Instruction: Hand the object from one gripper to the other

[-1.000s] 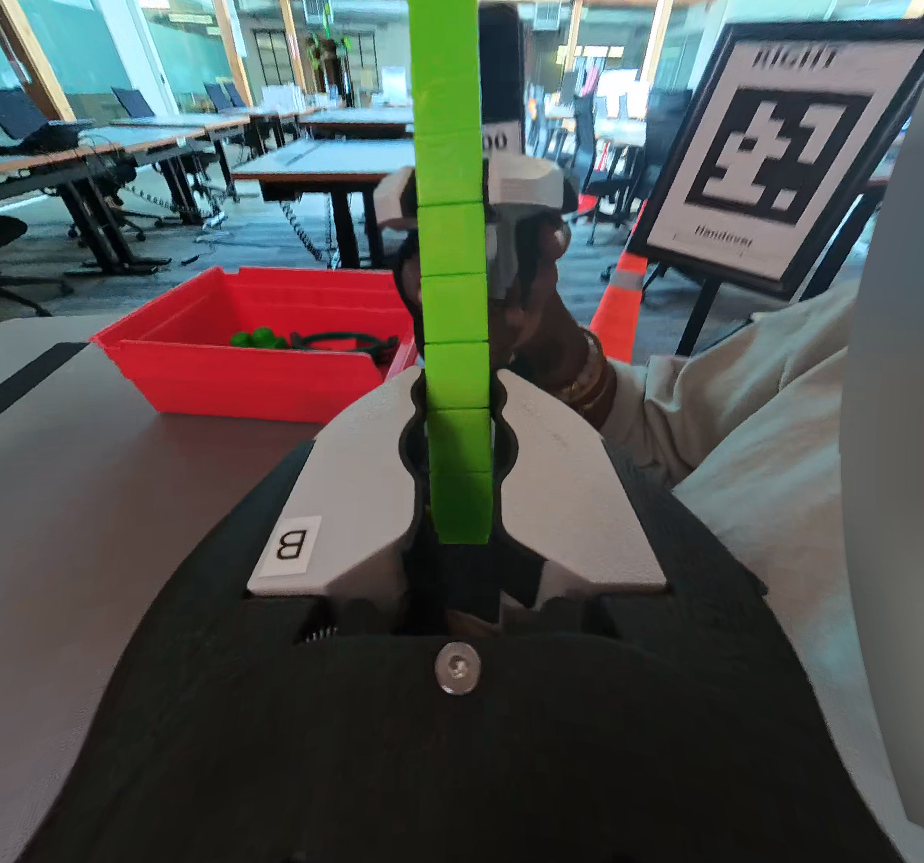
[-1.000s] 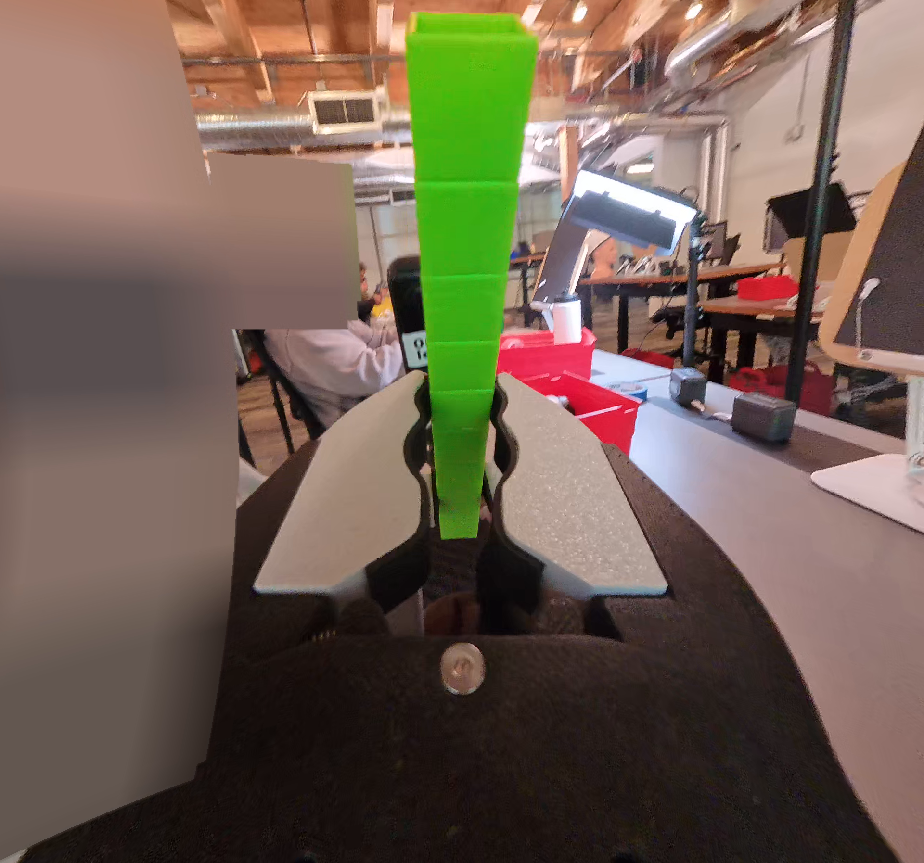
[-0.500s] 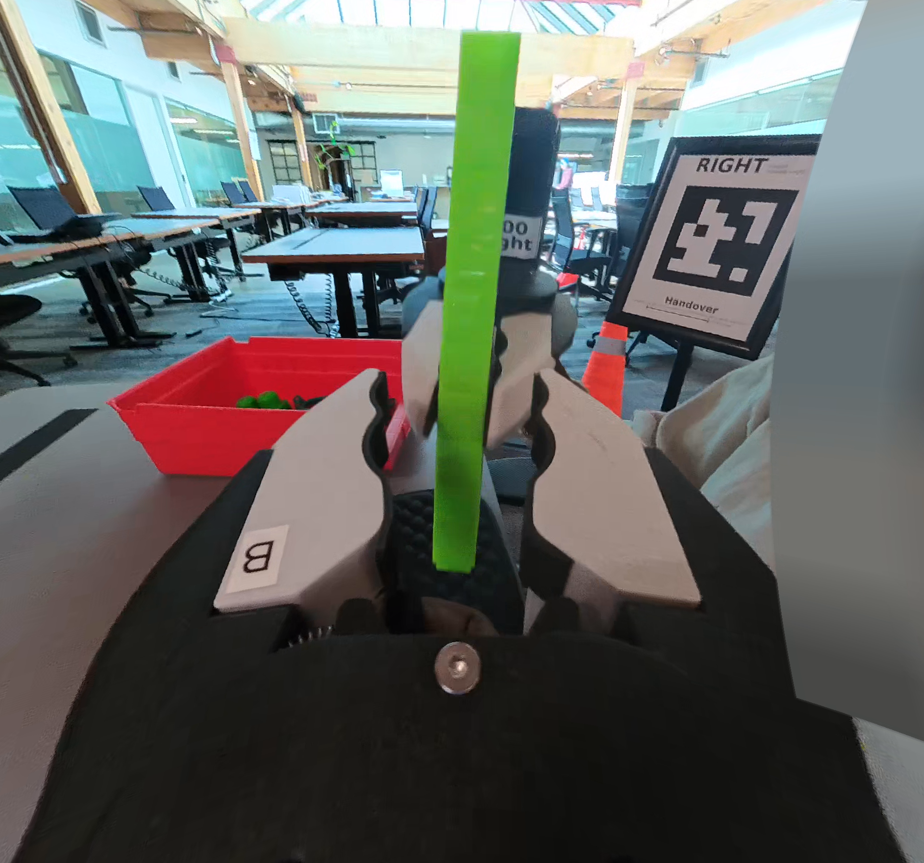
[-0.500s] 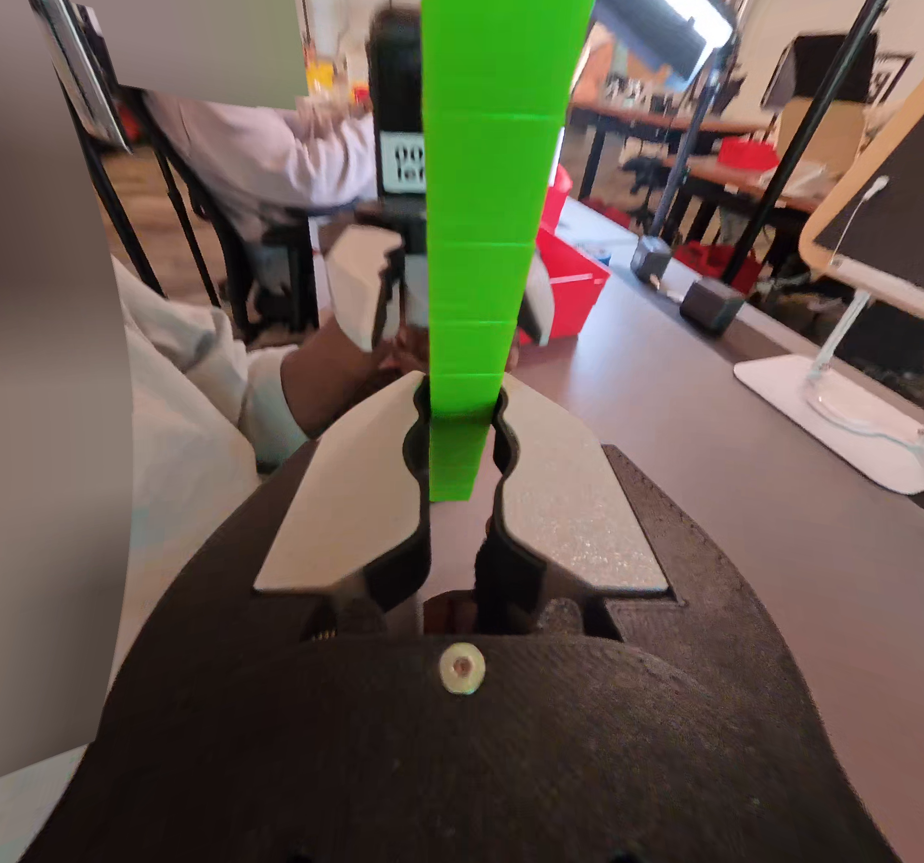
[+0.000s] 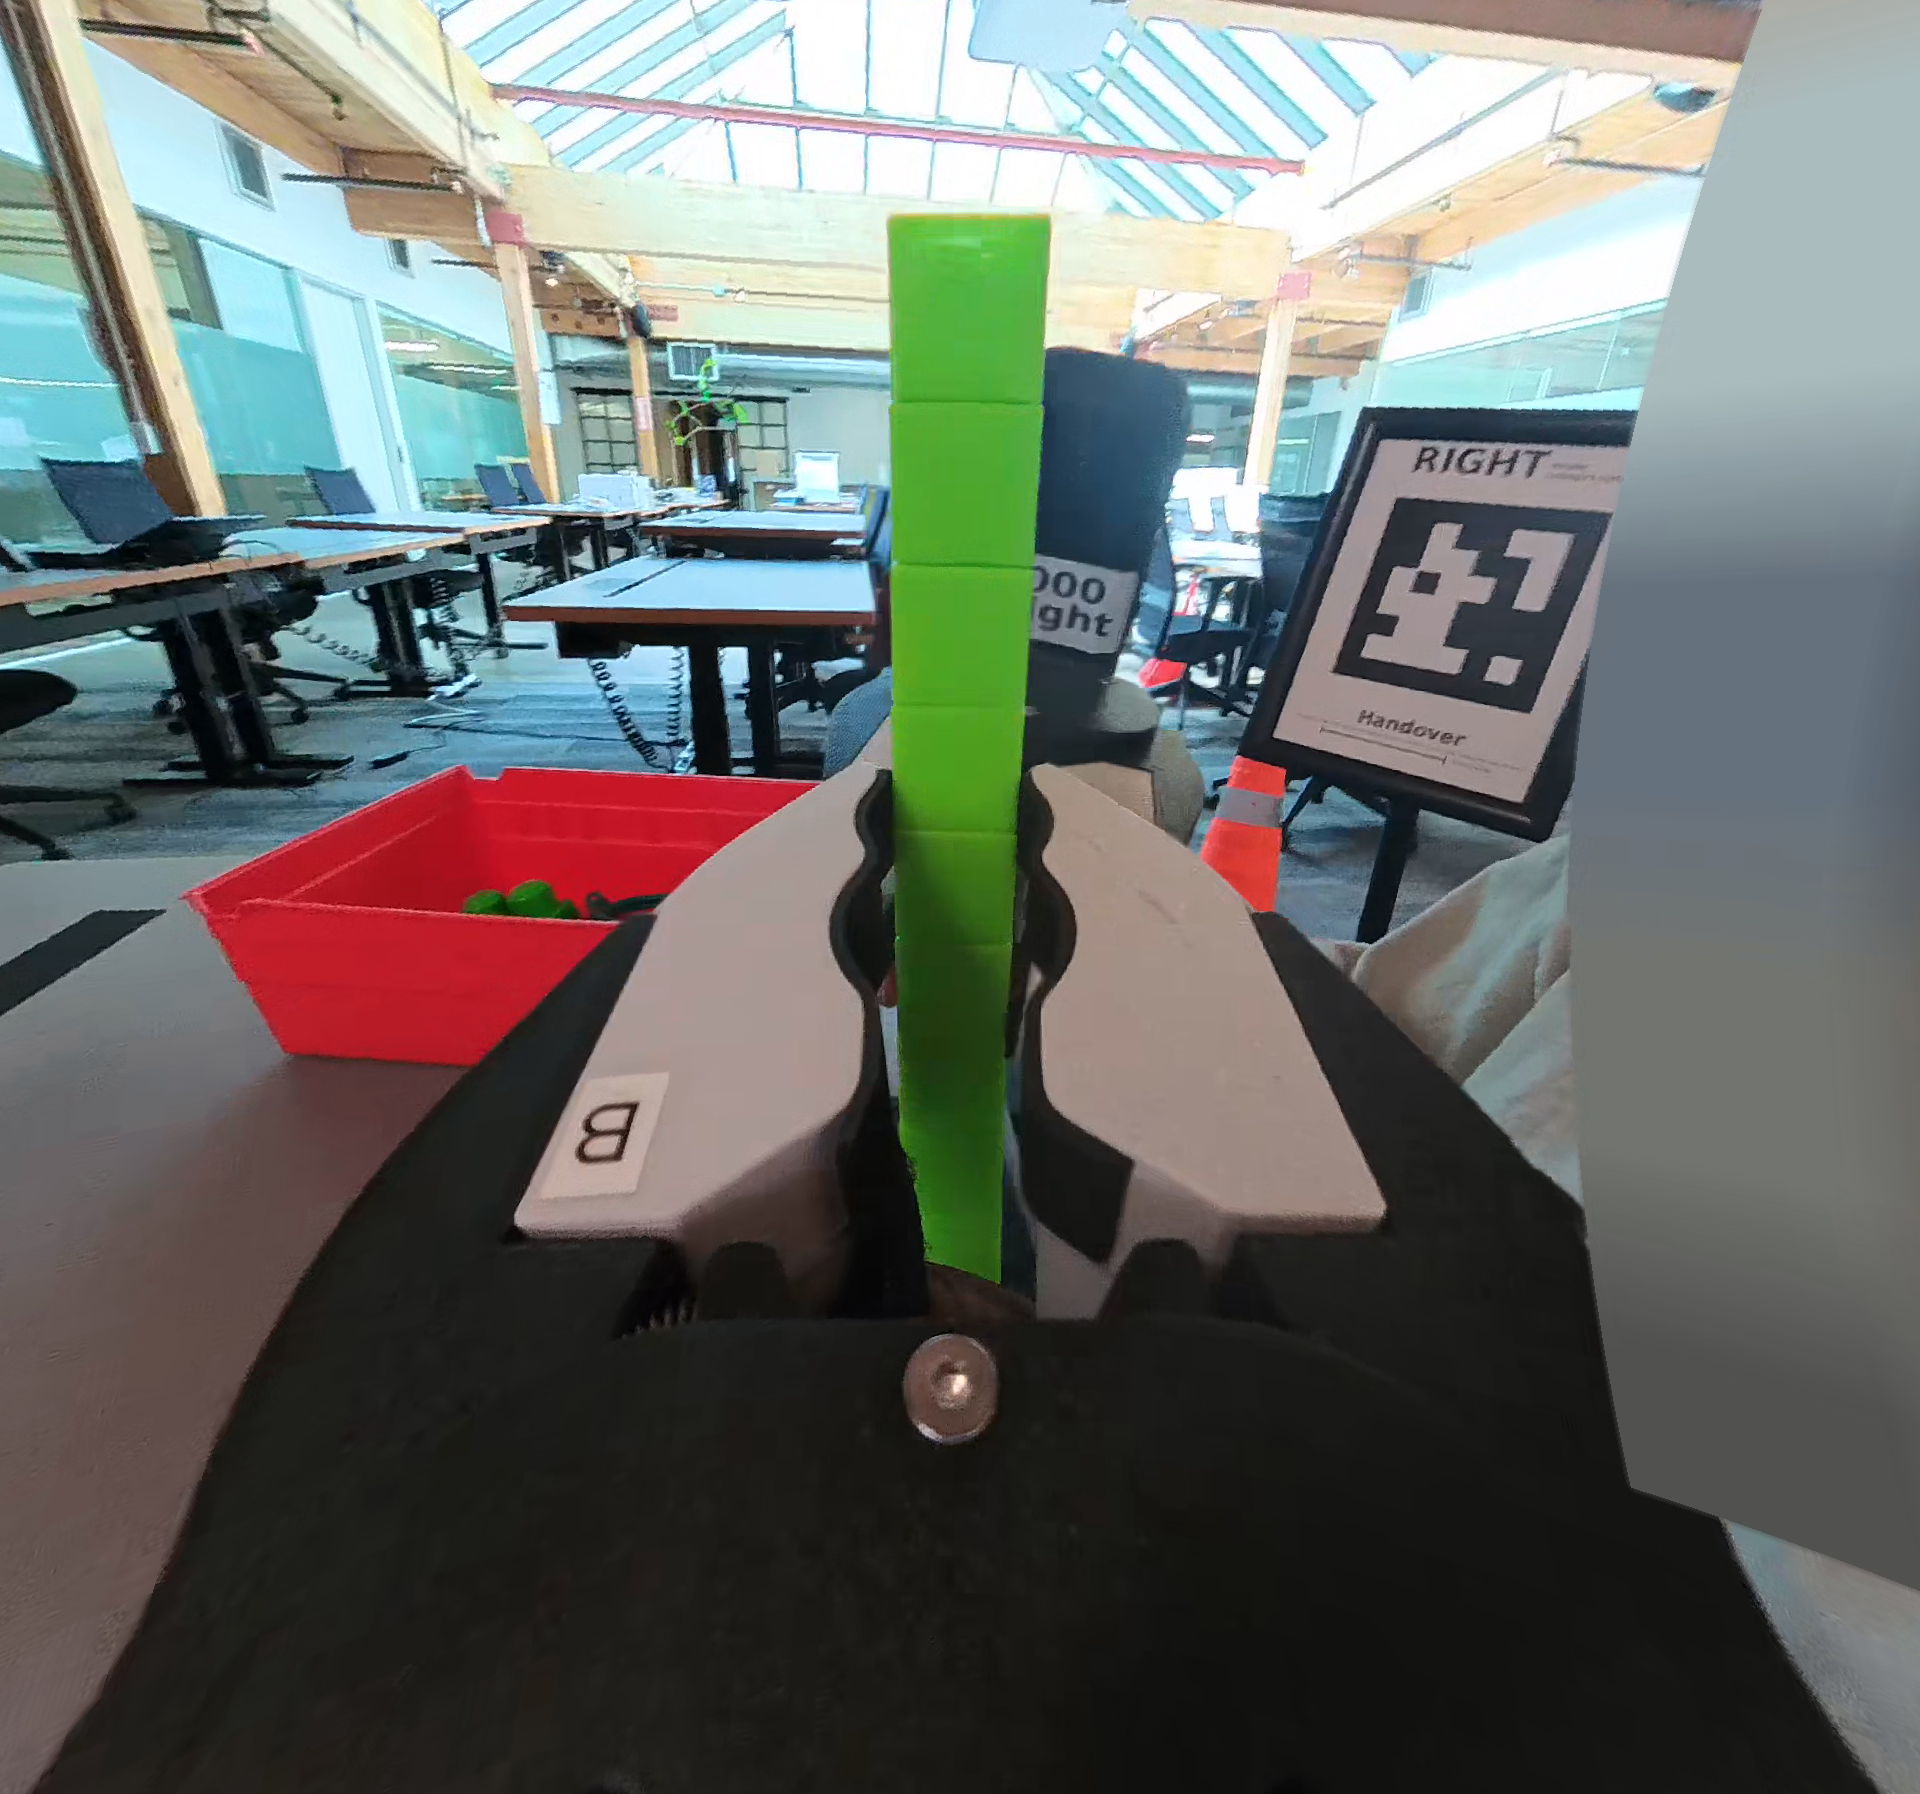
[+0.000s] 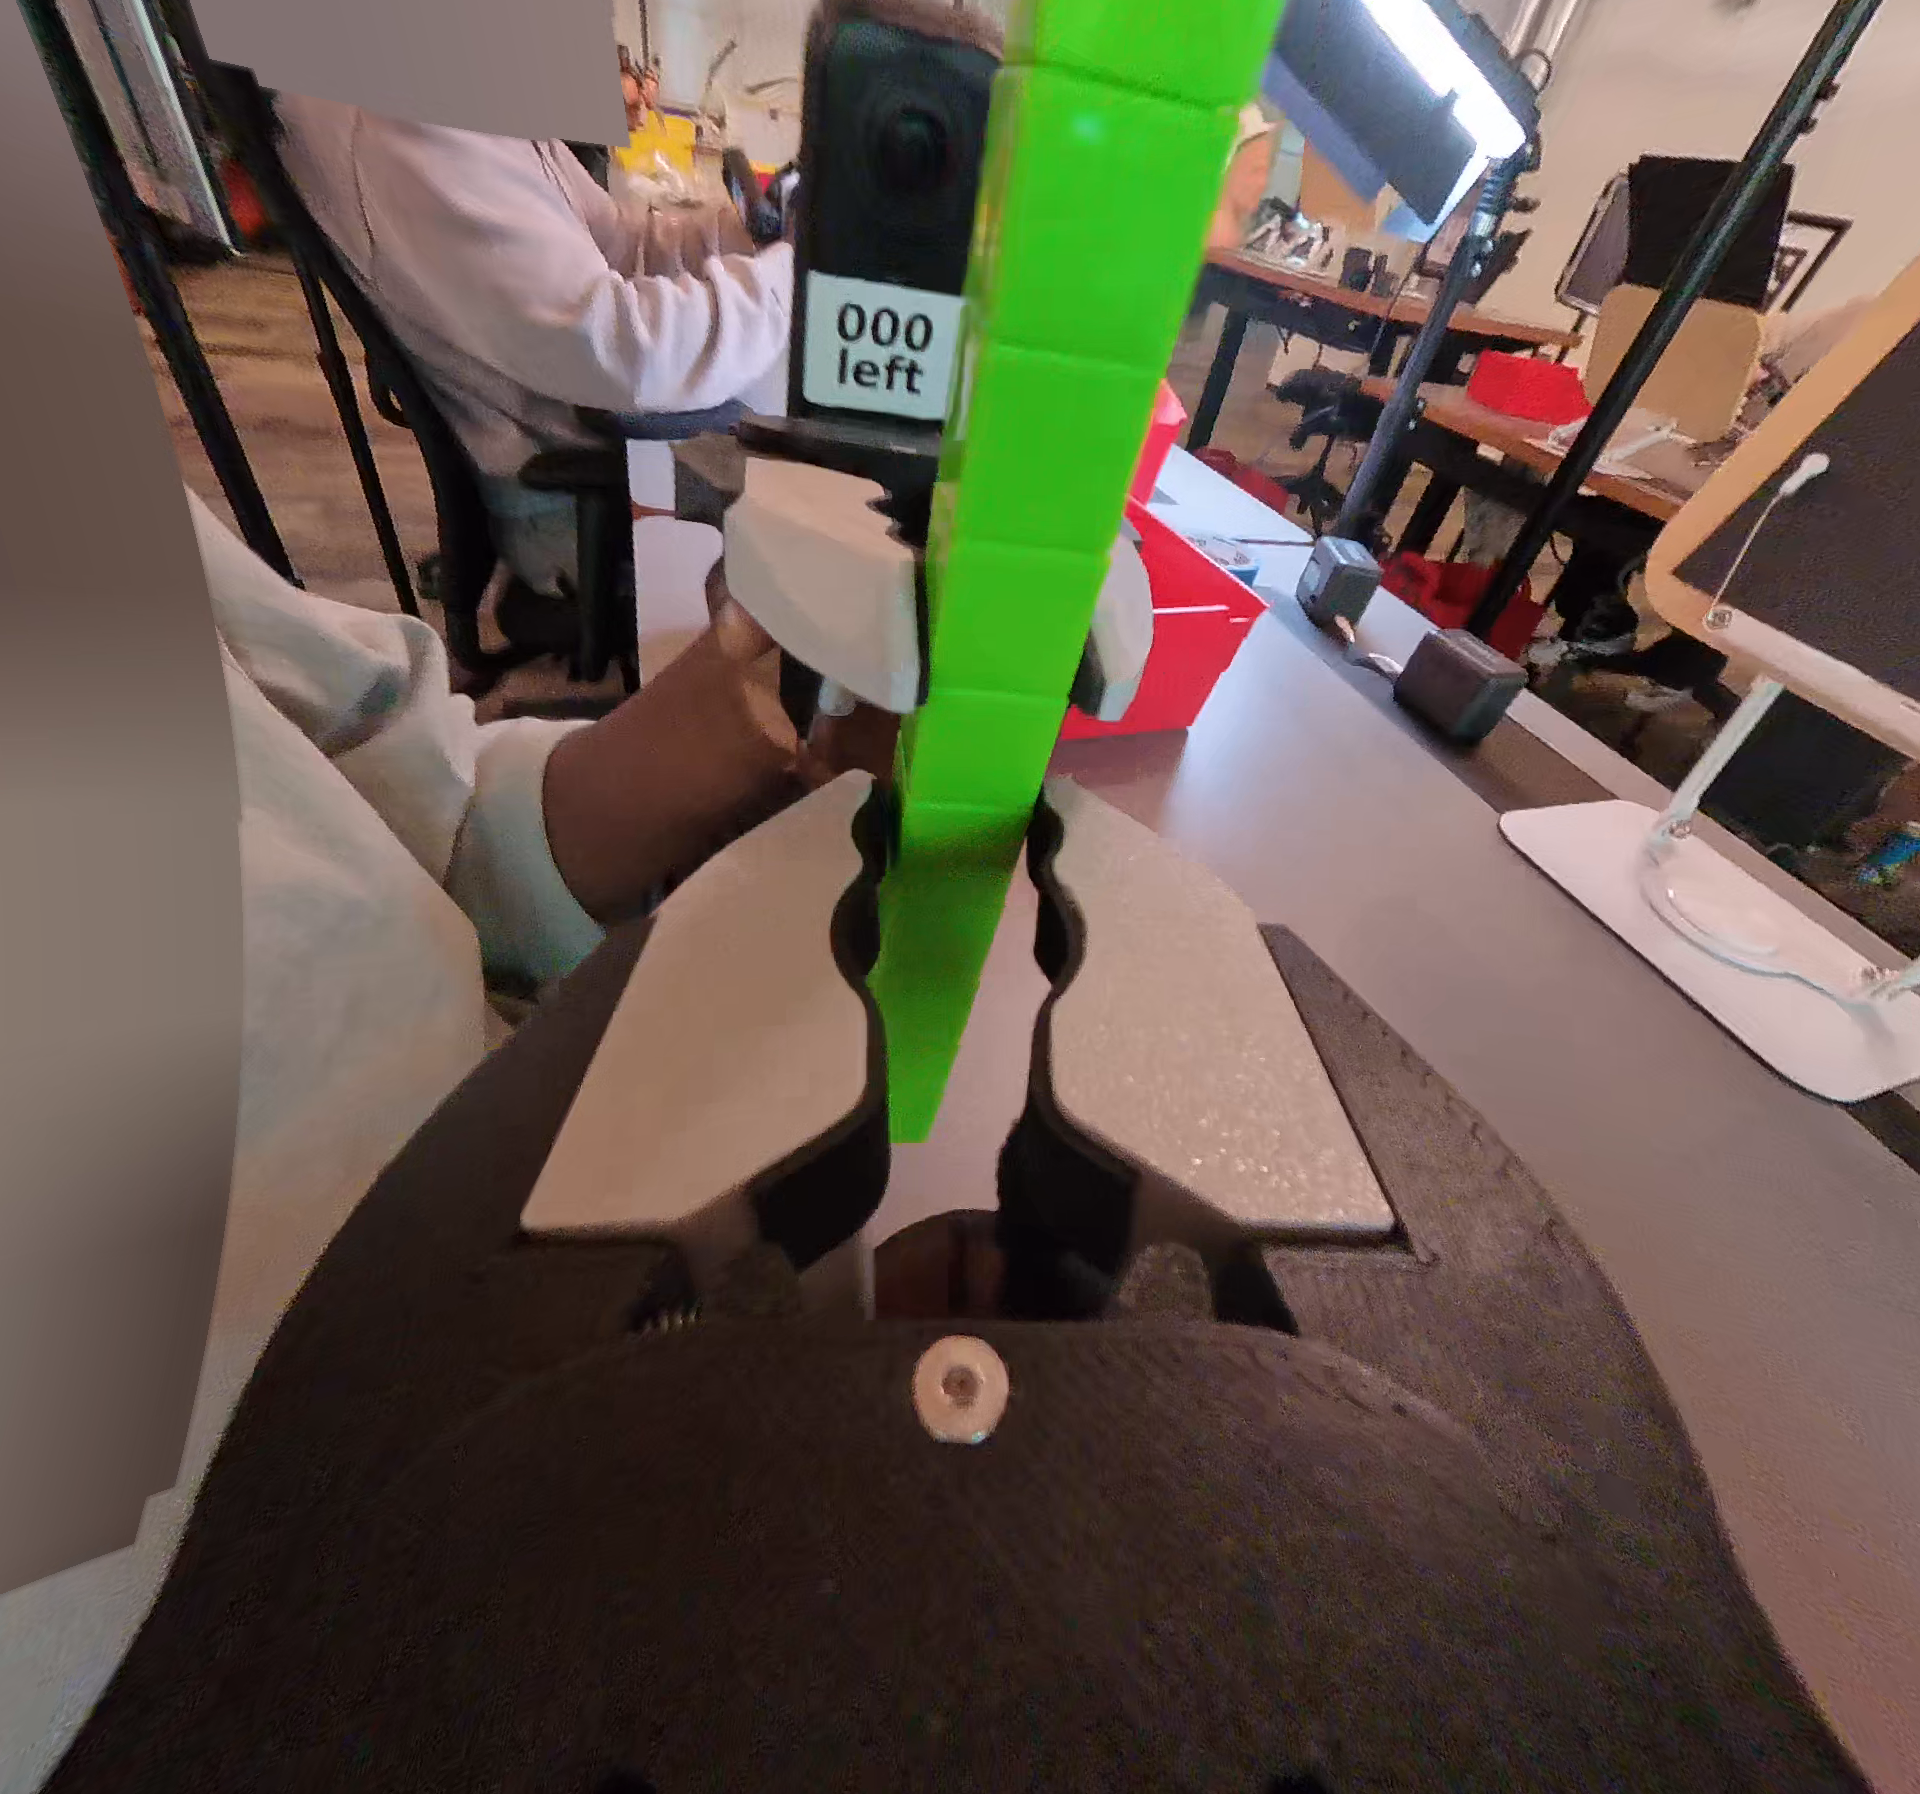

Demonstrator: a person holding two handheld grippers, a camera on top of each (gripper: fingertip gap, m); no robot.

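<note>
A long bright green bar made of stacked segments stands upright. My left gripper is shut on its lower part. Behind the bar in the left wrist view is the black camera housing of the right gripper. In the right wrist view the bar leans to the right. My right gripper is shut on its lower end, and the bar's tip reaches down between the fingers. Just above, the left gripper also clamps the bar. A hand holds it.
A red bin with small green pieces sits on the grey table to the left. A framed marker sign and an orange cone stand to the right. In the right wrist view, a white stand base and small dark boxes are on the table. The grippers' ends are close to 5 cm from one another.
My left gripper held the bar a second ago, opened around it half a second ago, and has shut on it again. My right gripper stayed shut on the bar, which now leans.
</note>
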